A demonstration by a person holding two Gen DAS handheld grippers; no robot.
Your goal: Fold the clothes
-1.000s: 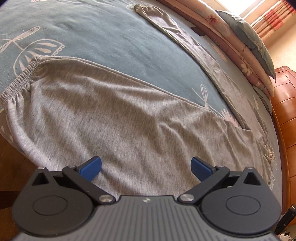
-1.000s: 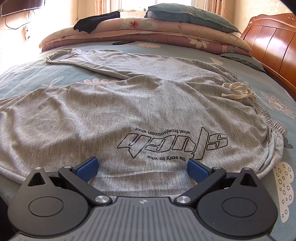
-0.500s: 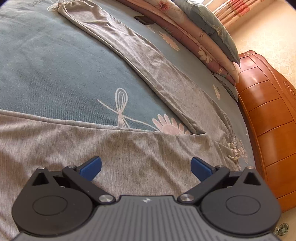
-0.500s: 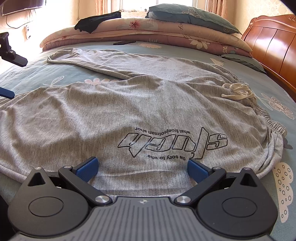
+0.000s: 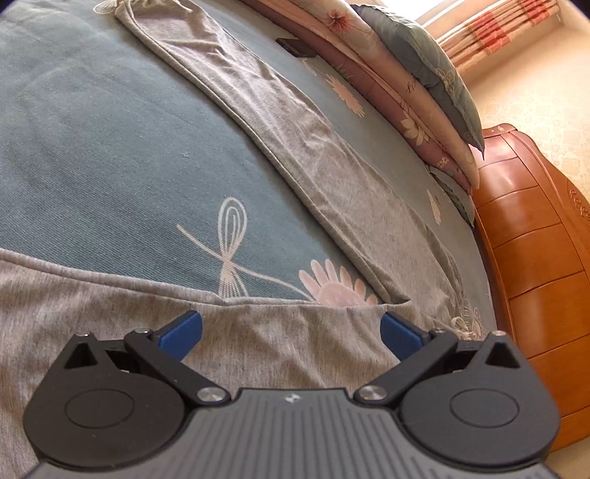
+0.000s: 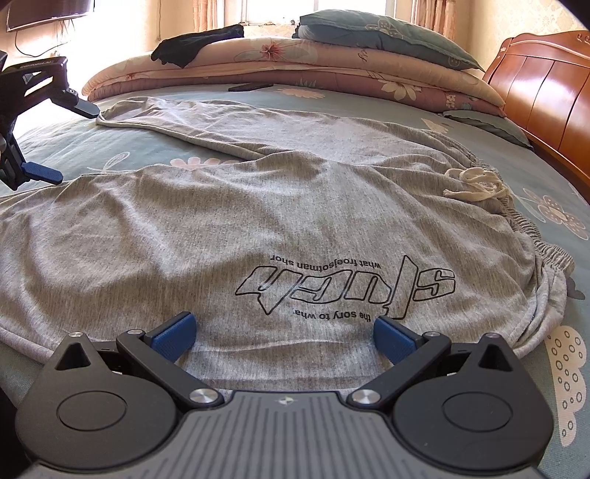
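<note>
Home bedroom, bed [image 6: 110,147] (wooden headboard [image 6: 545,95]), stacked quilts [image 6: 295,70], pillow [image 6: 383,33]

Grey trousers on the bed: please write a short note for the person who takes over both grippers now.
Left gripper: open, holding nothing, low over the inner edge of the near leg.
Right gripper: open, holding nothing, low over the hip part near the black print.
Grey trousers: spread flat on the bed, legs apart, waistband toward the headboard.
Done: no fold visible.
Left: grip the cloth, lay one leg over the other, then fold shorter.
</note>
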